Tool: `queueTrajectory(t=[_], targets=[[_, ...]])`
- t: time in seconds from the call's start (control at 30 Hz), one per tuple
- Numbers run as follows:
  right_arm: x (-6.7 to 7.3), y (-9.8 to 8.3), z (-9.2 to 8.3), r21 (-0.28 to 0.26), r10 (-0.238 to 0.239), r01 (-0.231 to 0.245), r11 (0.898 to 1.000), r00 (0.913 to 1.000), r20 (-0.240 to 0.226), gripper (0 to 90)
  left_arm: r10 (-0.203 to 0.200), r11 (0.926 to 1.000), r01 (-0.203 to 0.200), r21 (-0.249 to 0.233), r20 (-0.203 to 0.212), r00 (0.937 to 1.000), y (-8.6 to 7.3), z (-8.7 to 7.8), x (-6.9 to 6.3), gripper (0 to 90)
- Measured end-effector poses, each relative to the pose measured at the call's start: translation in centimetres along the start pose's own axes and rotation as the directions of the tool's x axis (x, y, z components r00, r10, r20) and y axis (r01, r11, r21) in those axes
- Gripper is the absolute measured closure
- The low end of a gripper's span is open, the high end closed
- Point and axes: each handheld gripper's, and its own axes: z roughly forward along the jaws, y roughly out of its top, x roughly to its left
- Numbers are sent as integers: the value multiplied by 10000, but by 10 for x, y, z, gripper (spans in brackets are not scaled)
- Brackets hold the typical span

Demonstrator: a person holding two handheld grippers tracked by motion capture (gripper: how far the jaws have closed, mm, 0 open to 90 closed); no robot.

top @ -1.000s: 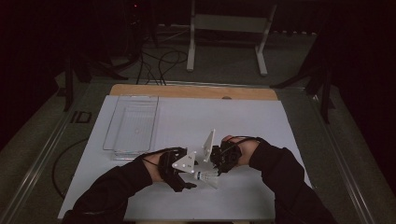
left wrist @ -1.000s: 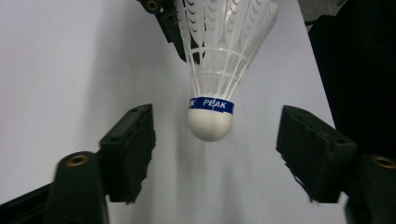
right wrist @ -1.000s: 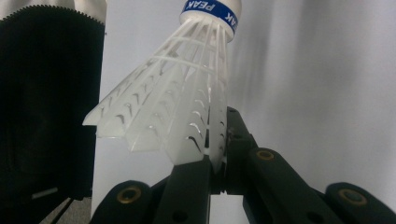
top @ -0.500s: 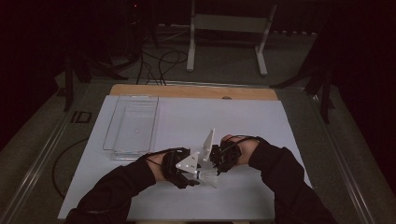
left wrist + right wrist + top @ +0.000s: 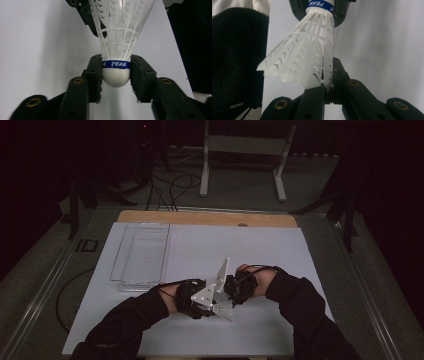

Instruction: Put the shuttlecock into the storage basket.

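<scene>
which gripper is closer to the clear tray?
Left. The left gripper sits just right of and below the clear tray, clamping the shuttlecock by its cork; the right gripper pinches the skirt edge, farther right.

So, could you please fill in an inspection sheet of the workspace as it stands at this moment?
Surface: white sheet over the table, a wooden strip along its far edge.
Job's things: white plastic shuttlecock with a blue PEAK band, held between both grippers above the sheet.
Clutter: clear plastic tray at the left of the sheet; contents not discernible.
Grippers: left gripper has just been closing, pads on the shuttlecock's cork base; right gripper pinches the skirt's edge.
Cables: black cables on the floor beyond the table; one loops at the left of the table.
Surroundings: dark room, a white stand behind the table.
</scene>
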Motion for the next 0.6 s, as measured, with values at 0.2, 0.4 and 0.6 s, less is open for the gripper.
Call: queueTrajectory(t=[0.2, 0.4, 0.6], targets=[[0, 2, 2, 103, -93, 93, 9999, 9999, -40, 899, -2, 9996, 0, 290, 97, 10000, 2, 1, -1, 657], [0, 3, 4, 118, -54, 54, 9999, 10000, 6, 889, -285, 9986, 276, 450, 210, 9994, 2, 0, 1, 660], [-1, 2, 3, -40, -32, 33, 10000, 9998, 175, 812, -244, 9986, 230, 475, 289, 9993, 2, -2, 1, 661]])
